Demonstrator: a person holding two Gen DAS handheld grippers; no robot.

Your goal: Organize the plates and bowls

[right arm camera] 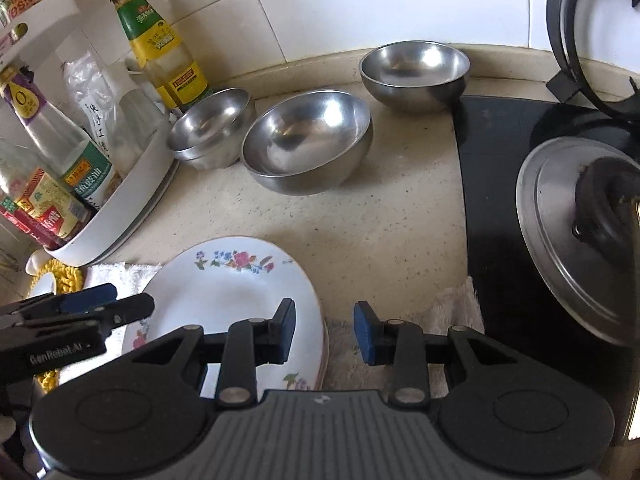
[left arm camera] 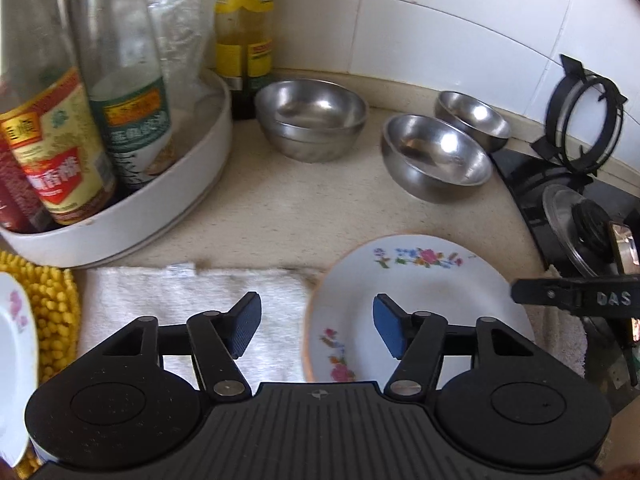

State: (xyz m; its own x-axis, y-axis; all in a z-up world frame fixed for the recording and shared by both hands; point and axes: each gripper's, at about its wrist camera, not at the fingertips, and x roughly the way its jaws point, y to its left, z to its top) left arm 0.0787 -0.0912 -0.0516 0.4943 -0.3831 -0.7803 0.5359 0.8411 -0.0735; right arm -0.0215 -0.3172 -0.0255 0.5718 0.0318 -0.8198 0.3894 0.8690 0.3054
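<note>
A white floral plate [left arm camera: 416, 300] lies on a white towel [left arm camera: 192, 304] at the counter front; it also shows in the right wrist view [right arm camera: 224, 292]. My left gripper [left arm camera: 317, 326] is open and empty, straddling the plate's left rim from above. My right gripper [right arm camera: 325, 332] is open and empty over the plate's right rim. Three steel bowls stand behind: a stacked pair [left arm camera: 312, 118] at left, a middle bowl [left arm camera: 436, 156], a far bowl [left arm camera: 472, 118]. A second floral plate [left arm camera: 12, 344] shows at the far left edge.
A white tray [left arm camera: 132, 208] of sauce bottles stands at the left. A yellow-labelled bottle [left arm camera: 244, 32] is by the tiled wall. A black stove [right arm camera: 520, 200] with a pot lid [right arm camera: 576, 240] and a burner ring [left arm camera: 584, 120] is at right. A yellow mat [left arm camera: 52, 304] lies at left.
</note>
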